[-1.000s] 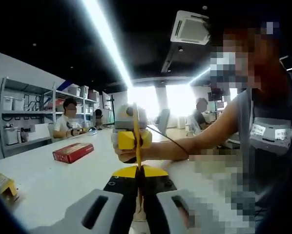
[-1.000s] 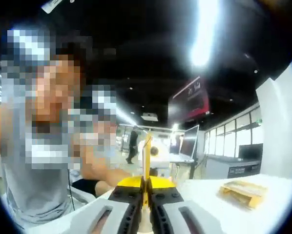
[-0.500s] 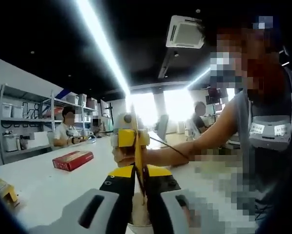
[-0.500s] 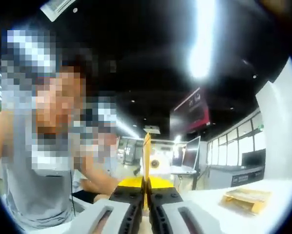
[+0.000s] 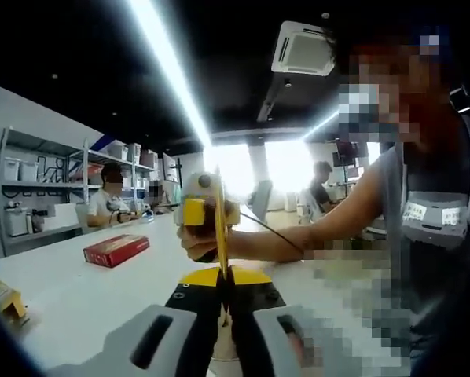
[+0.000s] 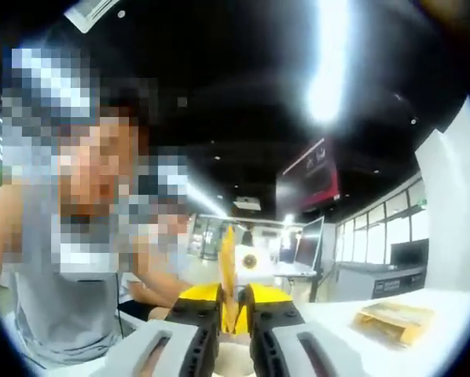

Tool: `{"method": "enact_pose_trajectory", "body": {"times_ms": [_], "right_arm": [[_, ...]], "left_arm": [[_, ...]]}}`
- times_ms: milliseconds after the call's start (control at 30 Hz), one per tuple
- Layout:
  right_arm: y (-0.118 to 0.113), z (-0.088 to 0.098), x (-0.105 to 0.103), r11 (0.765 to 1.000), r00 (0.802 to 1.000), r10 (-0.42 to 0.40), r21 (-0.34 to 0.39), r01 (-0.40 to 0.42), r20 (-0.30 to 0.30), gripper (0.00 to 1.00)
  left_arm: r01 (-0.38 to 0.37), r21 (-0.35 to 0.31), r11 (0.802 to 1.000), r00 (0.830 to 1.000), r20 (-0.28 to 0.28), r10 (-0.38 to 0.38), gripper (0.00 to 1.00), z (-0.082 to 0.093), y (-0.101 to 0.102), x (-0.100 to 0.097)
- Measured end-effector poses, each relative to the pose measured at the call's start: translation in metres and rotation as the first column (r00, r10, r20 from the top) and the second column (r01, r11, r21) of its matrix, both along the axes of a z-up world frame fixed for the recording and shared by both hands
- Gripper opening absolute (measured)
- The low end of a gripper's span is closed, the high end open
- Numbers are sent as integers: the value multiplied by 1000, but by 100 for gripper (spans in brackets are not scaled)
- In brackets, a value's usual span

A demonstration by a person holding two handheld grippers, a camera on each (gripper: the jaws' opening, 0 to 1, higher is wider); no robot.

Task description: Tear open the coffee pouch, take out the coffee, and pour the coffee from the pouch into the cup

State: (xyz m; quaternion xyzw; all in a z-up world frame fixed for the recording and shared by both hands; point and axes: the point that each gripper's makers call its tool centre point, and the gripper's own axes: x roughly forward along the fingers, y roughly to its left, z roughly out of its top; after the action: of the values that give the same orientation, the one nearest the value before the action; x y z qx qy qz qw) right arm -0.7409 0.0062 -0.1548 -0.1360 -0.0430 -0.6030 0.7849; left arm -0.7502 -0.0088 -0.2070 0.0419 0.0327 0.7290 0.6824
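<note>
coffee pouch (image 5: 219, 228) edge-on, cup (image 6: 233, 361) mostly hidden

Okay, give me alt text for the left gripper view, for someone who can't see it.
The left gripper pinches a thin yellow coffee pouch edge-on above a white table, with the right gripper gripping its far end. A red box lies on the table to the left, with people seated beyond.

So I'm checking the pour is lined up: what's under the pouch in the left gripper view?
Below the coffee pouch, a pale cup rim peeks between the left gripper jaws. Its inside is covered.
</note>
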Motion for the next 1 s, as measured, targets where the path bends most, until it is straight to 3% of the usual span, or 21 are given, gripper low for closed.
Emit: {"method": "enact_pose_trajectory", "body": {"times_ms": [300,567,1000], "right_arm": [[-1,1,1,1000,999,-30,2,30,-16,3],[4,5,3,996,1000,5,-94,-7,-15,3],[0,-4,1,1000,1000,-3,-29,3,-17,3]], "left_arm": [[9,17,1000,1000,-5,-9,8,2,0,1],[8,75,997,1000,-13,-8,10,11,-3,-1],[9,45,999,1000,-23,-7,10,2,2,0]]}}
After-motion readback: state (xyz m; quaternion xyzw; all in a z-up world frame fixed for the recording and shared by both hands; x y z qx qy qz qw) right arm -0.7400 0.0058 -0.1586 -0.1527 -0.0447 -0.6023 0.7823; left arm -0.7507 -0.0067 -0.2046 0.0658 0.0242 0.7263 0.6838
